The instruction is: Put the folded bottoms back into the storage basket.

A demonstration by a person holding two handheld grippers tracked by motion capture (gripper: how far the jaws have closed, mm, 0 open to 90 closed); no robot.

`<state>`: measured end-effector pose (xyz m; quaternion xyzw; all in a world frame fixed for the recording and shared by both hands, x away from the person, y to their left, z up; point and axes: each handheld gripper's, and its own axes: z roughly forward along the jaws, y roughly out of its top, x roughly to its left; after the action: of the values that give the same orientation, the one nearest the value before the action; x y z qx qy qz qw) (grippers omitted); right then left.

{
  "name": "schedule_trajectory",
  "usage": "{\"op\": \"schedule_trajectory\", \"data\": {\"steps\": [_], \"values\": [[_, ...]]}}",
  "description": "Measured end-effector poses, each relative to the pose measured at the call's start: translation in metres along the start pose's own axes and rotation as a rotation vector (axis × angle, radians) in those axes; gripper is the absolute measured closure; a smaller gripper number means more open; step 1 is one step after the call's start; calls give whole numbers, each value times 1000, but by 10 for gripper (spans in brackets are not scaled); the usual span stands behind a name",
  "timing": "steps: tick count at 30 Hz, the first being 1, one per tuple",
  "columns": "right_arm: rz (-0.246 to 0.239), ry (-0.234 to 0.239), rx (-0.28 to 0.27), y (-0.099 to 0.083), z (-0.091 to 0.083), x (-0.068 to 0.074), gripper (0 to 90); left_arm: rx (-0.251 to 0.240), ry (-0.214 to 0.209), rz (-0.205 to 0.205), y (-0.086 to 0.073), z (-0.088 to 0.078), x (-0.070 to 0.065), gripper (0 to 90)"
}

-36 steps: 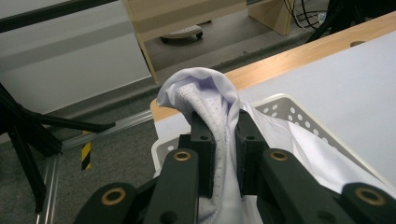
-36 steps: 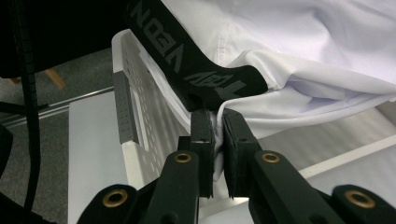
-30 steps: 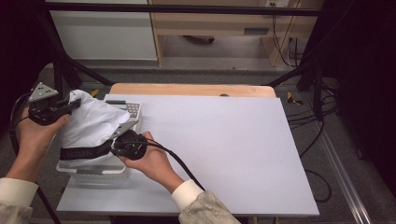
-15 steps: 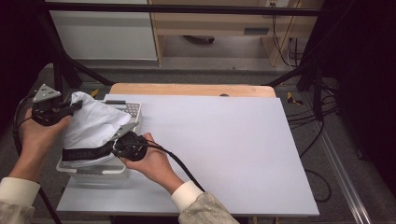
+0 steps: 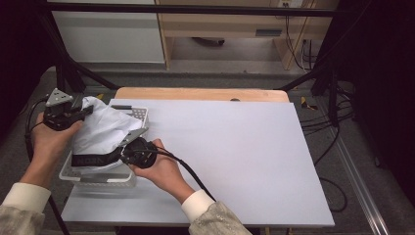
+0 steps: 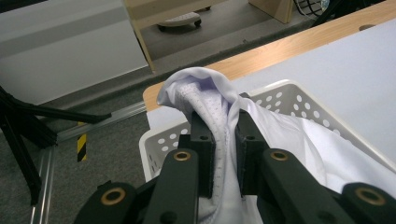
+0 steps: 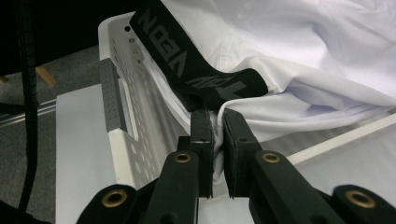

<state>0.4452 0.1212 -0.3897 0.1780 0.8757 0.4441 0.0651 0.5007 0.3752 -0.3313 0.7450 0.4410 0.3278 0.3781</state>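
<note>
Garment (image 5: 105,129), white with a black lettered waistband (image 5: 93,160), sits bunched in the white perforated basket (image 5: 98,178) at the white board's (image 5: 235,156) left edge. Your left gripper (image 5: 78,113) and right gripper (image 5: 128,149) are both clamped on its fabric, 2 grips inside the basket's walls.

black waistband (image 7: 201,70), lettering not legible

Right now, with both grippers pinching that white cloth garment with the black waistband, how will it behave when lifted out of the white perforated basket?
Likely floppy: the white cloth garment bunches between the left gripper. Probably light. The waistband may drag on the basket rim.
</note>
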Motion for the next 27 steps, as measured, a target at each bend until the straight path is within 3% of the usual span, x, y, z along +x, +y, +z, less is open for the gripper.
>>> {"op": "schedule_trajectory", "data": {"steps": [5, 7, 8, 10, 12, 18, 27], "values": [[3, 2, -1, 1, 2, 0, 837, -3, -1, 2, 0, 4, 0, 804], [10, 6, 1, 1, 4, 1, 827, -13, 11, 22, 0, 8, -1, 775], [20, 10, 5, 0, 5, 1, 798, -11, 29, 27, -1, 10, -1, 729], [35, 17, 21, -1, 7, 1, 627, -21, 51, 0, 0, 12, 1, 601], [35, 10, 44, -3, 4, 4, 539, -42, 70, -5, 1, 9, 1, 526], [23, -38, -7, -11, -23, 5, 391, -64, 79, -7, 3, -8, -10, 427], [41, -151, -99, -20, -62, -8, 217, -80, 38, -18, -6, -22, -38, 290]]}}
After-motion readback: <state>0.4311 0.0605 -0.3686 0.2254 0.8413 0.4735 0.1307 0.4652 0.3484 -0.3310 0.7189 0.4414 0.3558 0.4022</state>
